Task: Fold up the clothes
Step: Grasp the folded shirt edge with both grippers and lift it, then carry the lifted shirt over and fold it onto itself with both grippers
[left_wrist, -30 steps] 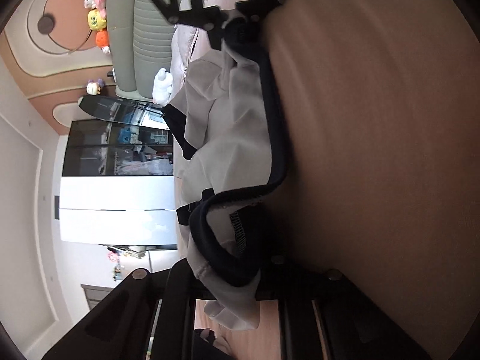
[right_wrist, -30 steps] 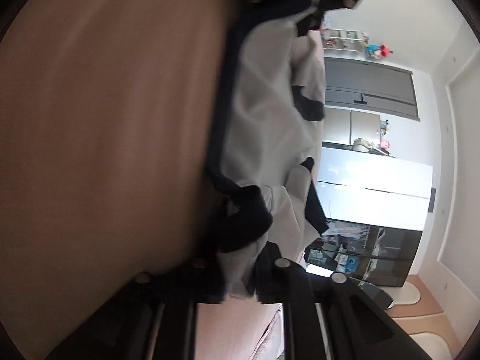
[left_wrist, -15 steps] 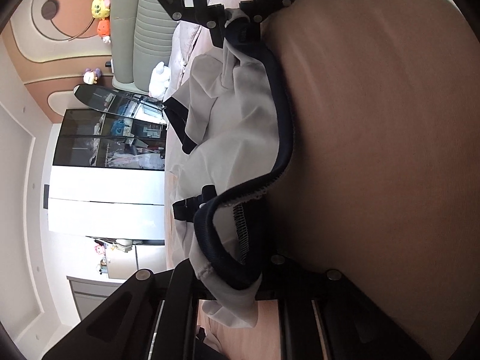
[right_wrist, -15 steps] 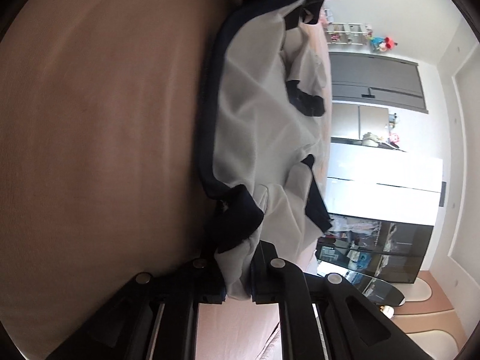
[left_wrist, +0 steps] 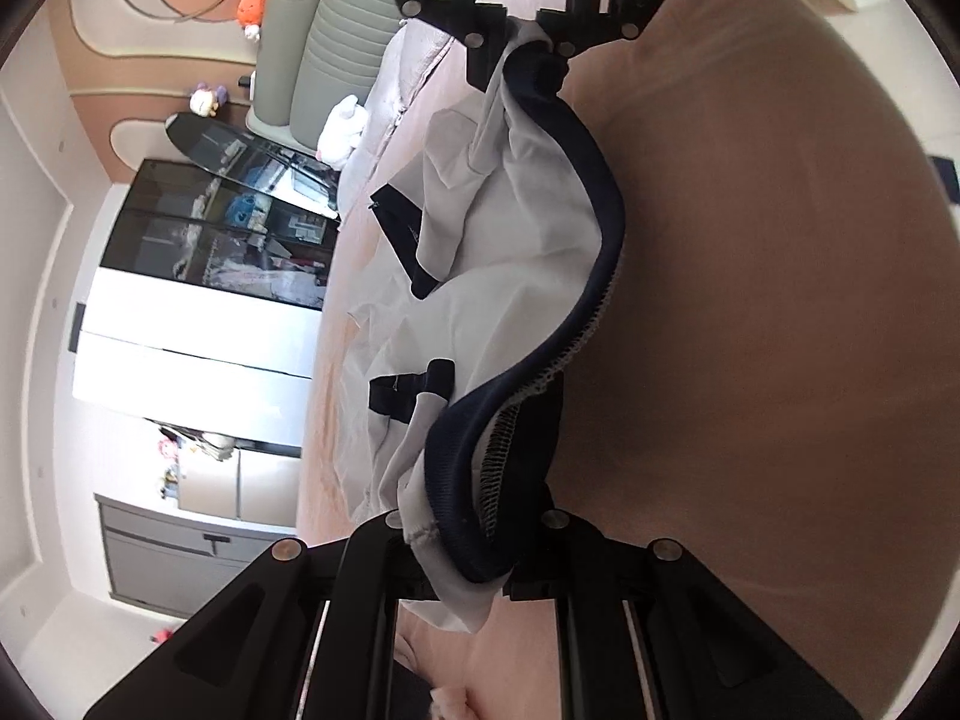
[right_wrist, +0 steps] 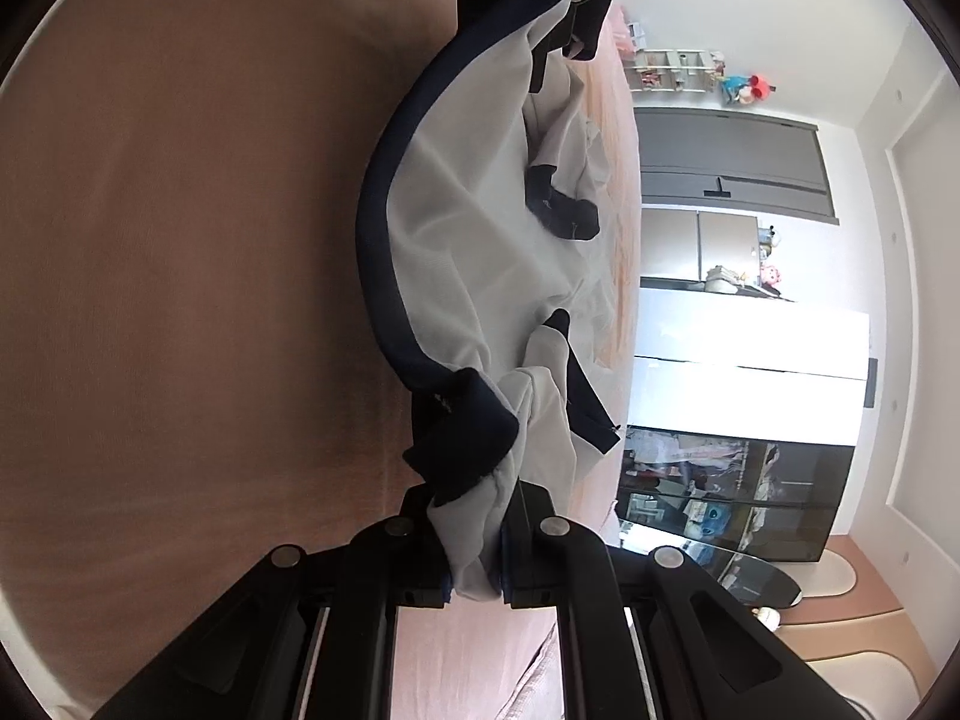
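The left gripper (left_wrist: pixel 465 546) is clamping one end of the navy-banded hem of the white garment (left_wrist: pixel 504 276); the right gripper (right_wrist: pixel 474 546) is pinching the other end. The garment is hanging stretched between them, its lower part trailing onto the pink bed (left_wrist: pixel 327 360). A tan surface (right_wrist: pixel 180 240) is filling the other side.

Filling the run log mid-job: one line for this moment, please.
step: fold clothes | left gripper: shut on garment | right gripper: shut on garment | navy-trimmed edge held between both | bedsheet behind
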The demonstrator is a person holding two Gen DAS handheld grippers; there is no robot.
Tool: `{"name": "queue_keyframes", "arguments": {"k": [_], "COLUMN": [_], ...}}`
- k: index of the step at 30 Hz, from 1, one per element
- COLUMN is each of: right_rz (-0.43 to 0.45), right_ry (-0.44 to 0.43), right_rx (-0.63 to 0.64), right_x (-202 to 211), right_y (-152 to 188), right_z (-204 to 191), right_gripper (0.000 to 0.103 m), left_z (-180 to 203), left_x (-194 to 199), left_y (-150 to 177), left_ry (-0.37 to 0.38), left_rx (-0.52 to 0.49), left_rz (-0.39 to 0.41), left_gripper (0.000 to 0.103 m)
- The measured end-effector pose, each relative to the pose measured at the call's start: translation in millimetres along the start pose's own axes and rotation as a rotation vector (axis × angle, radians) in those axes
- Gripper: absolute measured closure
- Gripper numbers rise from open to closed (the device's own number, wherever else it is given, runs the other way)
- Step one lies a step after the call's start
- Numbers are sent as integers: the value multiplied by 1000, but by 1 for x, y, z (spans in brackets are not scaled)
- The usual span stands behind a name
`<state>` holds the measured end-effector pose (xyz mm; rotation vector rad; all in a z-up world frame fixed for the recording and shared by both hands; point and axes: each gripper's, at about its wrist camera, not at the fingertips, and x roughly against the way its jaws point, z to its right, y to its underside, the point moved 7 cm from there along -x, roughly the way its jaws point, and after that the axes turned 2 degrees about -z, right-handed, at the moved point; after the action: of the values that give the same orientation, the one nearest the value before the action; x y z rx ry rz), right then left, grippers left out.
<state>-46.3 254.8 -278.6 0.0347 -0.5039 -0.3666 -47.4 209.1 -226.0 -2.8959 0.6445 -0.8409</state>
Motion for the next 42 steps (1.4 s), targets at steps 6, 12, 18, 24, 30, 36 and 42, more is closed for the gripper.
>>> {"name": "queue_keyframes", "arguments": {"k": [6,12,18,24,30,36,42], "right_rz": [16,25,29,31,31,34,31], "right_ry": [-10,2,35,59,75,56,46], "right_rx": [52,50,57,55,54,36,17], "right_x": [19,36,47,68,85,104,116], "right_y": [1,-5,-6,-8,-8,-9,-5], "right_z": [-13,-8,9,16,26,33,41], "right_gripper": [95,95,95,95,95,95,95], "left_z": [3,-6,-22,-32,-44,-50,-56], "left_x": [11,24,34,48,61,74,84], "left_y": [9,11,12,11,10,9,7], "left_ry": [12,-11,-14,-22,-23,-1,7], "left_rx": [-8,28,50,70,103,126,142], "left_rz": [-19,-36,-54,-62,-72,-79,-80], "left_gripper": [95,95,95,95,95,94,94]}}
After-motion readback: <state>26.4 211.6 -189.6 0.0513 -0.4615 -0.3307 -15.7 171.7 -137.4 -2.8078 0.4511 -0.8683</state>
